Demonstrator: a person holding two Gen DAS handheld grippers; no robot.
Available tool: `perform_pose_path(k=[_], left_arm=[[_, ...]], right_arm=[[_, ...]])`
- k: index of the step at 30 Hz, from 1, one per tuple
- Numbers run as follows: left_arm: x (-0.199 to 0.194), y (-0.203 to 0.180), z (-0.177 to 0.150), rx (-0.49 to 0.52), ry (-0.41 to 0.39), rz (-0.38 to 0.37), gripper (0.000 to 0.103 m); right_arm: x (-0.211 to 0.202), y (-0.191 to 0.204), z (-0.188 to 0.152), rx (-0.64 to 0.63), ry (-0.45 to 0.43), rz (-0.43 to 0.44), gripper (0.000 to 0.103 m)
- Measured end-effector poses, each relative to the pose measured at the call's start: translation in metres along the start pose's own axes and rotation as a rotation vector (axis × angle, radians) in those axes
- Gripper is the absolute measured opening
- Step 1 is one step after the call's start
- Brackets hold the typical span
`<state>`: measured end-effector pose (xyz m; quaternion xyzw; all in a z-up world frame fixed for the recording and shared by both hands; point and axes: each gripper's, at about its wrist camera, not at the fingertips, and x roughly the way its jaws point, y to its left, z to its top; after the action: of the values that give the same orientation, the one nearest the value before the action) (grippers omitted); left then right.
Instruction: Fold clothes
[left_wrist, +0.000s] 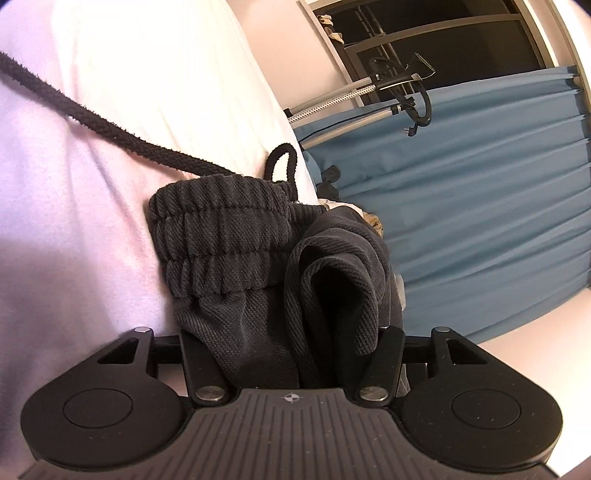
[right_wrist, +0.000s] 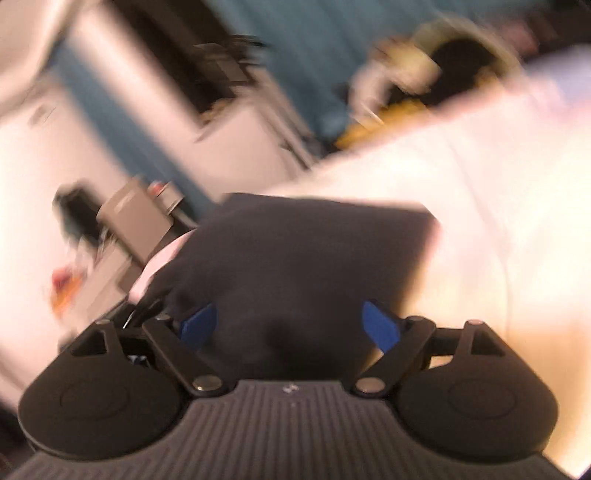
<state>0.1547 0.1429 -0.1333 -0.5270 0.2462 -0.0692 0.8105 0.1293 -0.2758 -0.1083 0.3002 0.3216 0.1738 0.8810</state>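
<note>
Two grippers, left gripper (left_wrist: 291, 347) around bunched dark sweatpants (left_wrist: 236, 236), right gripper (right_wrist: 290, 326) wide.

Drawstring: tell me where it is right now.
Left wrist view: the drawstring runs from the upper left across the white bedding to the dark garment's waistband, looping just above it.

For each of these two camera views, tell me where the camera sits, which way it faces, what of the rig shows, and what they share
Left wrist: sits on the left gripper, looking forward along its fingers, which hold bunched dark trousers with a drawcord, on a white sheet; blue fabric behind.
Right wrist: sits on the right gripper, blurred and tilted; its blue pads stand apart around dark cloth.
Shared: the dark garment, probably the same one, the white sheet, blue backdrop.
</note>
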Motion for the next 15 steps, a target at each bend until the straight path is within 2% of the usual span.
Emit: perform_pose_path(k=[2, 6, 8, 10, 12, 15], left_arm=[[-0.001, 0.002, -0.002, 0.0, -0.001, -0.001, 0.059], [-0.001, 0.001, -0.003, 0.01, -0.008, -0.002, 0.057], [0.0, -0.001, -0.004, 0.029, -0.015, 0.006, 0.053], [-0.003, -0.005, -0.006, 0.054, -0.024, 0.013, 0.046], [-0.006, -0.012, -0.007, 0.081, -0.035, 0.022, 0.041], [-0.018, -0.025, -0.008, 0.105, -0.055, 0.013, 0.036]], right_arm=[[0.018, -0.025, 0.002, 0.118, 0.024, 0.016, 0.083], [0.044, -0.034, 0.002, 0.132, 0.013, 0.04, 0.08], [0.047, -0.031, 0.003, 0.101, -0.007, 0.039, 0.068], [0.044, -0.024, 0.006, 0.057, -0.028, 0.023, 0.047], [0.036, -0.01, 0.009, 0.015, -0.062, 0.025, 0.036], [0.024, 0.016, 0.01, -0.088, -0.11, 0.012, 0.032]])
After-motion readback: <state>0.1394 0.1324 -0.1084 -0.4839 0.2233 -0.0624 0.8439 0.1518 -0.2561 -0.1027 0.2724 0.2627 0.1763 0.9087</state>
